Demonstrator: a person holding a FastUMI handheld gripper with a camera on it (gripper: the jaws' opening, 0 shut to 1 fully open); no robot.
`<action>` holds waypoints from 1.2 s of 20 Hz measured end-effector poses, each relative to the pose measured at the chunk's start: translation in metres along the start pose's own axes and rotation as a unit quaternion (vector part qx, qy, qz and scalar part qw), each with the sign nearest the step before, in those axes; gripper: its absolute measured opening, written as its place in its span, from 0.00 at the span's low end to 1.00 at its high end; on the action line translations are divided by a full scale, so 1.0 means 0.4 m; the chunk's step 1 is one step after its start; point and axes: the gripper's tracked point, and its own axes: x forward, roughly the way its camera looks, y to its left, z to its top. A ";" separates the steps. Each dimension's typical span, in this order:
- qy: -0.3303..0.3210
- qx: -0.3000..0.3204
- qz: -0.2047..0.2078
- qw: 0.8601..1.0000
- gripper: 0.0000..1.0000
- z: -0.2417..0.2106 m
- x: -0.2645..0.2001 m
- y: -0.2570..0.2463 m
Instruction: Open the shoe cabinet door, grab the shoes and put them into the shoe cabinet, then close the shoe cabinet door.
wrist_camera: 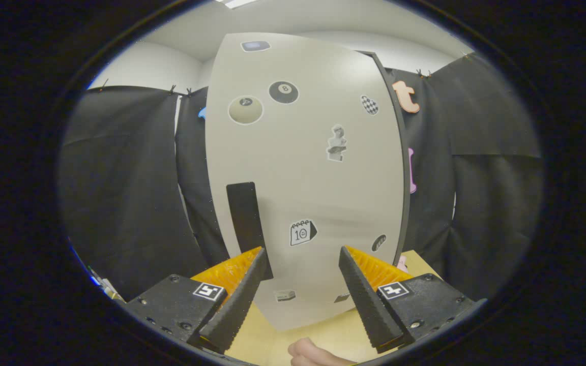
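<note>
The hand-held gripper (302, 256) is spread wide, nothing between its fingers. Just ahead of them stands the cabinet door (318, 188), pale and dotted with stickers, apparently closed against its dark frame. A black handle (246, 223) runs upright on the door, just beyond the left finger. The cabinet sits on a light wooden desk (326, 333). A hand (311, 354) rests on the desk below the fingers.

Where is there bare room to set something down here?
Only the wooden tabletop between the open gripper fingers and the cabinet door foot, shared with a hand. Another strip shows right of the door. The door crowds everything ahead.
</note>
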 end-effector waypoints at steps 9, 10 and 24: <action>-0.122 -0.013 -0.017 0.992 0.97 0.025 -0.323 -0.077; -0.123 -0.008 -0.007 0.992 0.98 0.011 -0.350 -0.075; -0.141 0.014 -0.020 0.990 0.99 -0.105 -0.586 -0.222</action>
